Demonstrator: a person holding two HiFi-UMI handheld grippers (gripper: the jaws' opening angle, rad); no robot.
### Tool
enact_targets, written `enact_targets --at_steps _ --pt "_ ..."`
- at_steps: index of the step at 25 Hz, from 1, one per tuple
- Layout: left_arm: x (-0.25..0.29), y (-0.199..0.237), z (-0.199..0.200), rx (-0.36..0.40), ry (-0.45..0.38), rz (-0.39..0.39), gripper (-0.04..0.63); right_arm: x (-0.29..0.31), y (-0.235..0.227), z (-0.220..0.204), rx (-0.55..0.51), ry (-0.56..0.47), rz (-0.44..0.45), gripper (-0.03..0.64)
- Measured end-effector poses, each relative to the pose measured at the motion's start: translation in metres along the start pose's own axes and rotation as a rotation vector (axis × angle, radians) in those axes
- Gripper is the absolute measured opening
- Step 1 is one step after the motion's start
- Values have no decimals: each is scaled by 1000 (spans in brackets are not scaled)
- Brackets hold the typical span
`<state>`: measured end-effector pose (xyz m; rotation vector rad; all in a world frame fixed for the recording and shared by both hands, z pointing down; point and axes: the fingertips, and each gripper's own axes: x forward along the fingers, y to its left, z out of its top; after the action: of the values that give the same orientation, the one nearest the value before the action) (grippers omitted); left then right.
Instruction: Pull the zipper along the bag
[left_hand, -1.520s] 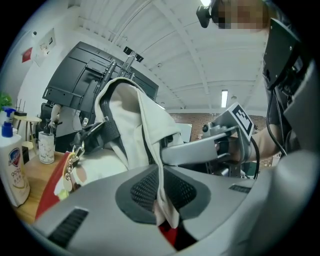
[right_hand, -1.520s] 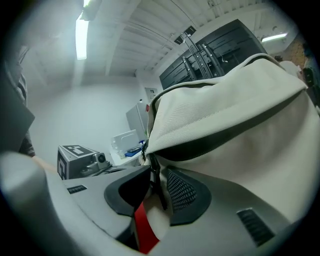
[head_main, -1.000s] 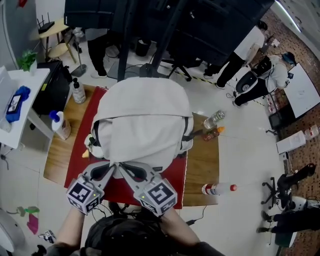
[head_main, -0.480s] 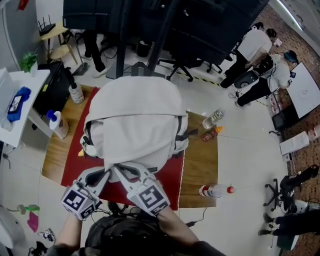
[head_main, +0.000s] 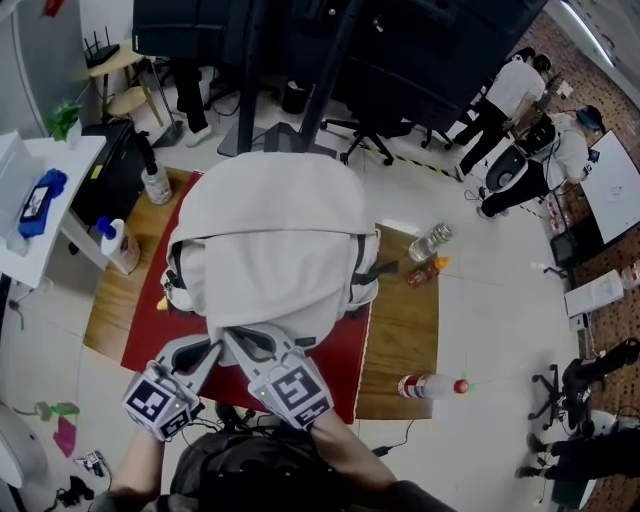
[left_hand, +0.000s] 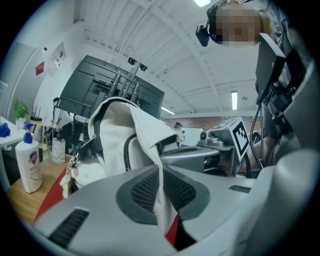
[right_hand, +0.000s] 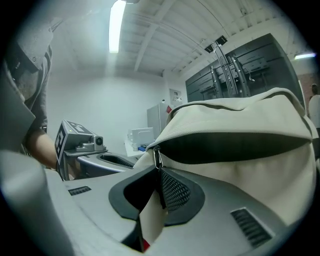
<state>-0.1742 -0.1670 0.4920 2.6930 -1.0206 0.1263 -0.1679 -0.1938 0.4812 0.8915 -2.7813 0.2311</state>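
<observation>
A cream backpack (head_main: 270, 245) stands on a red mat (head_main: 345, 370) on the wooden table. Both grippers meet at its near bottom edge. My left gripper (head_main: 213, 345) is shut on a fold of the bag's cream fabric (left_hand: 150, 145), which runs between the pads. Right beside it, my right gripper (head_main: 240, 338) is shut on the metal zipper pull (right_hand: 157, 159), at the end of the dark open zipper gap (right_hand: 235, 147). A flap of fabric hangs between the right jaws too. In each gripper view the other gripper shows close by: the right gripper (left_hand: 225, 140) and the left gripper (right_hand: 75, 142).
Two bottles (head_main: 428, 240) lie at the table's far right and a red-capped bottle (head_main: 430, 383) at its near right. A white bottle (head_main: 120, 250) and a pump bottle (head_main: 155, 183) stand at the left. A white side table (head_main: 40, 215) is further left, a black rack behind, people at the back right.
Both grippers and the bag's near edge have shifted a little left and toward me. Both grips are unchanged.
</observation>
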Motion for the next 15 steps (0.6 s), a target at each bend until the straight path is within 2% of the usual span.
enact_targets --at_steps 7,12,15 --pt "-2 2 3 -16 -6 11 57 -1 -1 -6 44 12 8 67" --pt "-3 4 3 -18 -9 10 57 4 2 -4 -23 14 19 44" --pt "-4 11 3 -42 -12 45 57 -1 9 5 -28 -13 61 38"
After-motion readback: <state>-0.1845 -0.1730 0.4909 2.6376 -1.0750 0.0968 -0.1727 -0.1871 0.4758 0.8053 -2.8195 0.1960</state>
